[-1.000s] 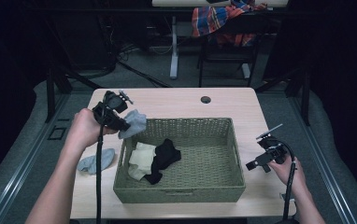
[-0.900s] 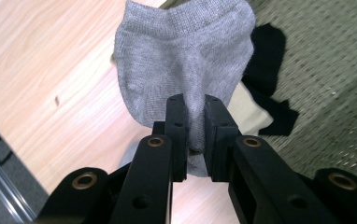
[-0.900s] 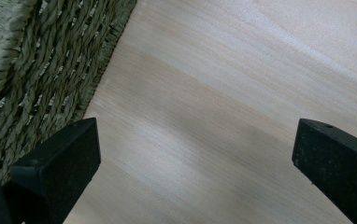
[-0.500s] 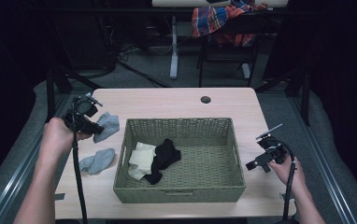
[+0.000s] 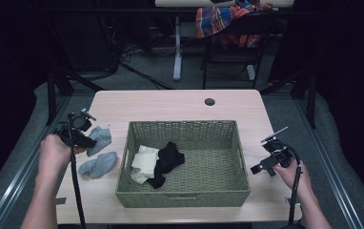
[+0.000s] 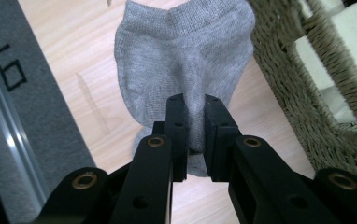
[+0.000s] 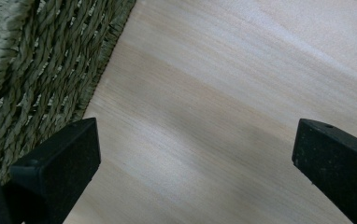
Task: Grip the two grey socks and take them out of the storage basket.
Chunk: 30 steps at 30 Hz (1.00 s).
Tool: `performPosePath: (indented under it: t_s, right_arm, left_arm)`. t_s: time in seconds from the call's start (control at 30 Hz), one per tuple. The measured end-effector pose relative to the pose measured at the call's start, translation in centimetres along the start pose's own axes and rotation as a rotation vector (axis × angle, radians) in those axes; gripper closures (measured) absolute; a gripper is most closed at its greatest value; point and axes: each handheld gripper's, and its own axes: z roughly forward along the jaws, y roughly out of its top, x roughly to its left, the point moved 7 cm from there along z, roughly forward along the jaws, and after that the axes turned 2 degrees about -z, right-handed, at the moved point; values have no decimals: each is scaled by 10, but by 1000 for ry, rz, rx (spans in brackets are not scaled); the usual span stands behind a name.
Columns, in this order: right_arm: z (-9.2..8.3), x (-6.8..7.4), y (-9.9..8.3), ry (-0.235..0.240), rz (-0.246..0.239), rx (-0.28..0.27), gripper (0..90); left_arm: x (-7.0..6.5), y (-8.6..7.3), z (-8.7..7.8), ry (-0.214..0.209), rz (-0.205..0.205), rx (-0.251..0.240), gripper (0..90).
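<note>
1. Pale wooden table [image 5: 170,107], centre frame; dark room, plaid cloth [image 5: 227,19] top.
2. Wicker basket [image 5: 182,198] centre holds cream and black socks.
3. Left gripper [image 6: 193,105] clamps grey sock [image 6: 181,46], left; second grey sock [image 5: 99,164] below.
4. Right gripper [image 7: 195,154] gapes wide, empty.

Knit cloth, woven basket, pale wood and matt black plastic

The grey sock [image 6: 186,60] is soft knitted cloth with a fine ribbed cuff, matt and slightly fuzzy; a second grey sock [image 5: 99,165] on the table looks the same. The left gripper [image 6: 194,112] is matt black plastic with brass-coloured rivets, and the right gripper [image 7: 195,154] has the same dull, faintly grainy black finish. The basket [image 5: 182,195] is rough, twisted greenish-tan wicker. The table [image 5: 170,105] is smooth pale wood with a light grain and a soft sheen. Inside the basket lie a cream cloth [image 5: 142,164] and a black cloth [image 5: 168,160], both matt.
</note>
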Motion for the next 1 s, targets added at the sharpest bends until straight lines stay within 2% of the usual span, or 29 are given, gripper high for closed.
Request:
performPosePath:
  t_s: [0.13, 0.2, 0.27, 0.37, 0.5, 0.53, 0.6, 0.73, 0.83, 0.9, 1.0]
  right_arm:
    - [0, 1, 0, 6, 5, -6, 8]
    - [0, 1, 0, 5, 5, -7, 8]
    - [0, 0, 0, 0, 3, -2, 8]
    - [1, 2, 1, 15, 7, -9, 8]
    - [0, 0, 0, 5, 2, -4, 8]
    - [0, 2, 0, 13, 7, -10, 8]
    - [1, 1, 1, -4, 10, -19, 8]
    - [1, 2, 1, 4, 26, -36, 8]
    - [1, 2, 1, 15, 19, -27, 8]
    - [0, 1, 0, 5, -2, -1, 8]
    - [0, 1, 0, -3, 2, -6, 8]
  left_arm:
    - [4, -8, 13, -4, -24, 6, 824]
    - [5, -12, 19, 12, -24, 19, 824]
    - [6, -15, 26, 7, -31, 30, 824]
    - [9, -19, 34, 11, -42, 43, 824]
    - [10, -23, 45, 6, -57, 61, 824]
    - [11, -24, 48, 11, -50, 63, 824]
    - [12, -25, 53, 9, -66, 65, 824]
    - [14, -26, 60, 13, -68, 71, 825]
    - [15, -28, 68, -1, -80, 62, 824]
    - [15, -31, 75, -12, -81, 81, 824]
    - [16, -32, 79, -16, -86, 83, 824]
